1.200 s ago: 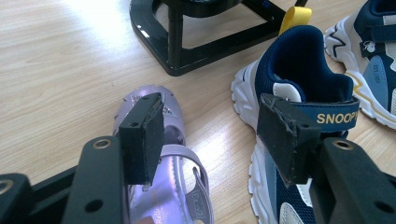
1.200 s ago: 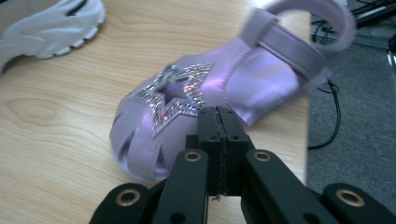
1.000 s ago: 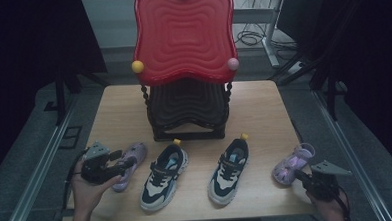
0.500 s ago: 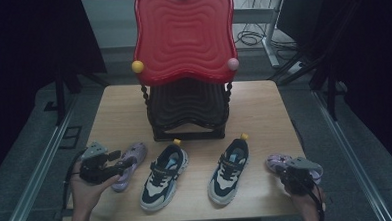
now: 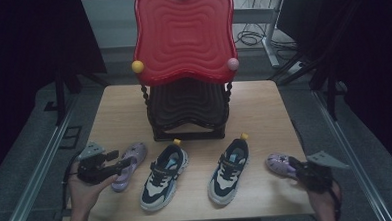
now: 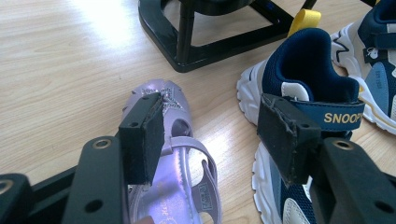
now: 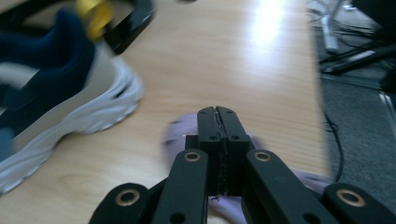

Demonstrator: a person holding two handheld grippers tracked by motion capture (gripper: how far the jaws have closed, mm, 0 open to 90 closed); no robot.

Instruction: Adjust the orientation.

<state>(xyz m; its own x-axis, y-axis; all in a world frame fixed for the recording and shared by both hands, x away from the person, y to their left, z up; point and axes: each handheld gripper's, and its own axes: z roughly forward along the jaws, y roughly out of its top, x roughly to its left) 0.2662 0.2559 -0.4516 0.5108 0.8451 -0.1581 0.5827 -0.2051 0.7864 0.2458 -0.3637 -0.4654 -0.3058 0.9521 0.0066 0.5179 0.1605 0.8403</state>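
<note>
Two purple sandals and two navy-and-white sneakers lie along the table's front. My left gripper (image 5: 117, 161) is open over the left purple sandal (image 5: 129, 166). In the left gripper view one pad (image 6: 142, 135) is over the sandal (image 6: 177, 182) and the other over the strap of the left sneaker (image 6: 303, 84). At the front right, my right gripper (image 5: 299, 168) hangs over the heel end of the right purple sandal (image 5: 278, 163). Its jaws are shut (image 7: 218, 112), with nothing seen between them and the blurred sandal (image 7: 180, 130) below. The right sneaker (image 5: 229, 170) lies left of it.
A black stand (image 5: 186, 111) with a big red wavy panel (image 5: 183, 36) rises at the table's middle back; its base frame (image 6: 210, 42) lies just beyond the left sandal. The wooden table (image 5: 263, 102) ends close to the right gripper, with dark floor and cables beyond.
My right gripper swung left over the right sandal, then drew back a little to its heel end; the sandal has shifted slightly left. The left gripper has barely moved.
</note>
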